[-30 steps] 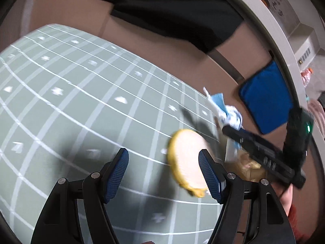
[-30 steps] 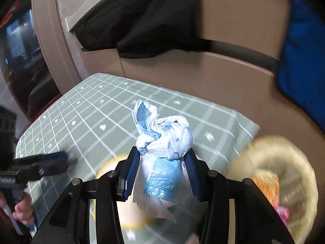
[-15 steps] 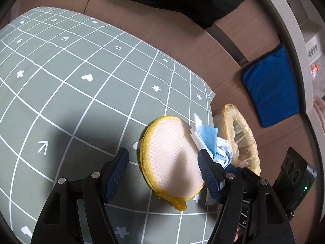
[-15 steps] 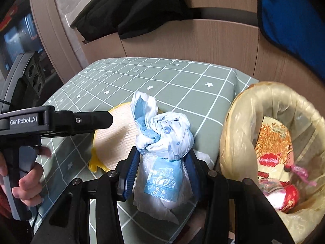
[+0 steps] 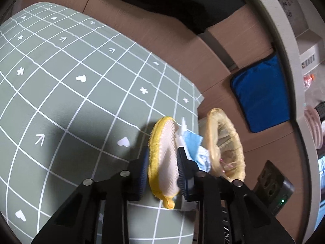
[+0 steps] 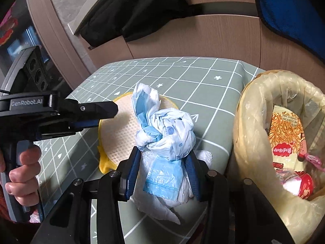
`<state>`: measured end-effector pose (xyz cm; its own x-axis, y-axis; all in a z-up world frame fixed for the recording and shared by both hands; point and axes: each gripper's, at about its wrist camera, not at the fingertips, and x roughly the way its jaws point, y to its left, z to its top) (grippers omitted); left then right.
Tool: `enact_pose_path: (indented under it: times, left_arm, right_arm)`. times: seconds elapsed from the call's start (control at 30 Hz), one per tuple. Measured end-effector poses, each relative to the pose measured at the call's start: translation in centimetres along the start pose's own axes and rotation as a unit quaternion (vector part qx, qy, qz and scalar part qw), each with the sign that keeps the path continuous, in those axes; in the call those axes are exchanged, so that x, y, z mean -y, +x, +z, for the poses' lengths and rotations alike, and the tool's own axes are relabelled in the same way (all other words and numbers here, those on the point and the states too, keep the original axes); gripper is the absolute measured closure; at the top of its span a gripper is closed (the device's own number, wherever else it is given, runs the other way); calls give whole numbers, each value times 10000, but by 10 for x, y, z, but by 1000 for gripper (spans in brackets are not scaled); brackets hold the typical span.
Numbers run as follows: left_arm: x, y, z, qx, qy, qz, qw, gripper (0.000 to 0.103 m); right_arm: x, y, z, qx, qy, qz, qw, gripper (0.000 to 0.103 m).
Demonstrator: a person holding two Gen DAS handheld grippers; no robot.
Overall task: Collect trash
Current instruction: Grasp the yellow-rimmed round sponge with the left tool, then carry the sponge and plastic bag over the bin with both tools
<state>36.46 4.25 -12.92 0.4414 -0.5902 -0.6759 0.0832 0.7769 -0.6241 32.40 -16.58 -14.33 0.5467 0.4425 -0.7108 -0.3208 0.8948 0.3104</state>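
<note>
On the green grid mat (image 6: 203, 77), L to R: my left gripper (image 5: 162, 170) closing, pads pinching the round yellow-rimmed scrubber (image 5: 164, 158), held on edge. My right gripper (image 6: 162, 172) clamps the knotted blue-white bag (image 6: 164, 138), knot end up, w/ the lined bin (image 6: 243, 122) just right, snack wrapper (image 6: 286, 134) inside.

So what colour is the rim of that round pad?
Yellow rim around the white mesh pad; clearest in the left wrist view.
</note>
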Motion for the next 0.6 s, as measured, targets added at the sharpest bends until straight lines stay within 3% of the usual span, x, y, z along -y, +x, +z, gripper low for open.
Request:
enact_pose_path:
  times: [0.1,0.13,0.33,0.43,0.6]
  left_arm:
    - [8,-3,-3,15,167,-4,9999,82]
    - [11,-4,-4,51,230,42,9997,90]
    - [34,-29,-9,507,790,320,9951,91]
    - [54,-47,-15,988,1250,606,9854,91]
    - [88,-77,-29,1824,1915,1100,9581,91]
  right_arm:
    - [-1,-3,-2,7,68,98,9999,62]
    - [-2,-4,-3,24,65,90,9999,62]
    - [-1,-34,-5,322,6,-49,9995,62]
    - [1,-54,-2,546,24,-110,9984,62]
    - [0,-84,6,879,-48,-239,9958,62]
